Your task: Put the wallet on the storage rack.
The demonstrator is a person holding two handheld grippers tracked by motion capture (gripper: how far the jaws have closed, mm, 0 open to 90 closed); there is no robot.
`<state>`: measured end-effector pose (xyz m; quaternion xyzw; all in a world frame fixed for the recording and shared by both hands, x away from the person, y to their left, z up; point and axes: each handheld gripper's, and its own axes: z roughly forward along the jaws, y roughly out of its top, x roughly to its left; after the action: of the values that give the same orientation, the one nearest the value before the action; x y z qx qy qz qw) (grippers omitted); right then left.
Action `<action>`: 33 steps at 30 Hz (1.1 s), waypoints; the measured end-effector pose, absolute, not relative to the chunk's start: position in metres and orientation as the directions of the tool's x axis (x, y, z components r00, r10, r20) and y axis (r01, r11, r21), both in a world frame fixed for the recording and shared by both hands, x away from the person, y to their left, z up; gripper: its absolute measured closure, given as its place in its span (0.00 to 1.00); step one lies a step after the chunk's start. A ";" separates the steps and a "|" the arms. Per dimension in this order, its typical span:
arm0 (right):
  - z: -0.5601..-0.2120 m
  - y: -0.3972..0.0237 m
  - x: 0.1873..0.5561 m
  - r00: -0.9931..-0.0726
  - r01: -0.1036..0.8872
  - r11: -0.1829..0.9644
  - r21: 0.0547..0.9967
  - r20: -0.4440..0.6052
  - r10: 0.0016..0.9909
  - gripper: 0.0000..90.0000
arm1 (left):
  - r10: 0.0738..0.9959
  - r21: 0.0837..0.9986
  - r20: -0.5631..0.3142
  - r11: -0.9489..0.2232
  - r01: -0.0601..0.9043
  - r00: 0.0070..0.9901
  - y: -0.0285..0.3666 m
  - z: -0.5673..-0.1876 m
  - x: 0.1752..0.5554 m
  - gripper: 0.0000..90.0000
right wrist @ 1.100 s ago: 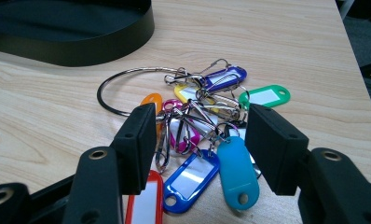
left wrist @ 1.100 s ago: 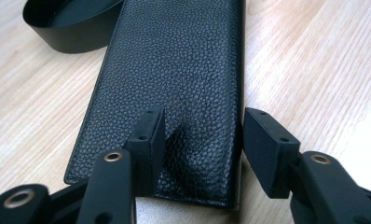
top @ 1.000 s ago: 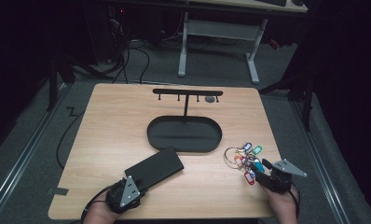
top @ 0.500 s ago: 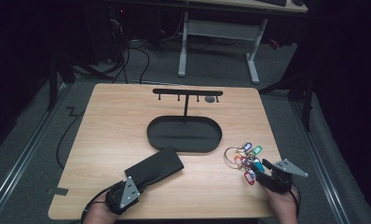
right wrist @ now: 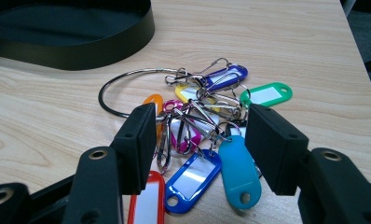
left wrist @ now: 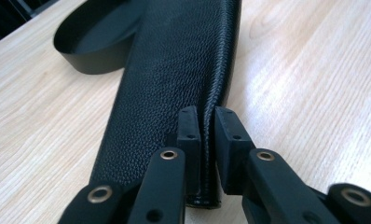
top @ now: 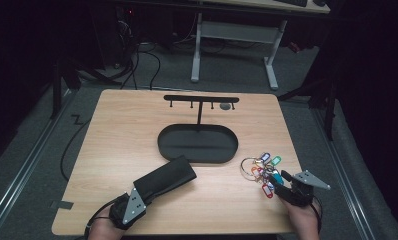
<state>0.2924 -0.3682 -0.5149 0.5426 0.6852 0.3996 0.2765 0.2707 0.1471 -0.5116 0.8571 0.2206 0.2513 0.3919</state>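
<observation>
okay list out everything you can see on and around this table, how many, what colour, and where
table: one, light wood, centre of the high view.
oval tray: one, black, middle of the table.
hook rack: one, black T-shaped bar on a post that rises from the tray's far edge; a small grey thing hangs near its right end.
leather case: one, black, long, pebbled, front left, its far end close to the tray.
bunch of key tags: one, on a metal ring; tags blue, green, yellow, orange, pink, red, teal; front right.
desk frame: one, white legs, on the floor behind the table.
cables: several, black, on the grey floor.
left tool: one, black, clamped on the case's near edge.
right tool: one, black, jaws apart around the tags.
</observation>
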 end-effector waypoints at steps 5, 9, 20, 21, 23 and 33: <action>-0.515 -0.368 0.292 -0.258 0.522 0.091 0.848 0.055 0.965 0.49 | 0.597 0.811 0.216 -0.550 0.199 0.773 0.153 -0.508 0.272 0.91; -0.515 -0.369 0.293 -0.259 0.522 0.091 0.848 0.056 0.964 0.49 | 0.602 0.832 0.175 -0.514 0.210 0.779 0.156 -0.504 0.273 0.91; -0.514 -0.370 0.291 -0.254 0.520 0.084 0.850 0.060 0.965 0.49 | 0.596 0.867 0.037 -0.418 0.271 0.802 0.167 -0.496 0.260 0.93; -0.514 -0.370 0.291 -0.254 0.521 0.082 0.850 0.062 0.965 0.49 | 0.597 0.868 0.039 -0.418 0.270 0.801 0.168 -0.496 0.259 0.93; -0.514 -0.370 0.292 -0.254 0.523 0.083 0.848 0.062 0.965 0.49 | 0.604 0.872 0.023 -0.402 0.280 0.796 0.170 -0.495 0.259 0.93; -0.515 -0.368 0.294 -0.262 0.526 0.090 0.846 0.060 0.963 0.49 | 0.647 0.892 -0.131 -0.253 0.374 0.751 0.189 -0.490 0.274 0.94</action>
<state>0.2944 -0.3678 -0.5153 0.5425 0.6861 0.4005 0.2728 0.2745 0.1893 -0.4903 0.7804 0.3270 0.1324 0.5163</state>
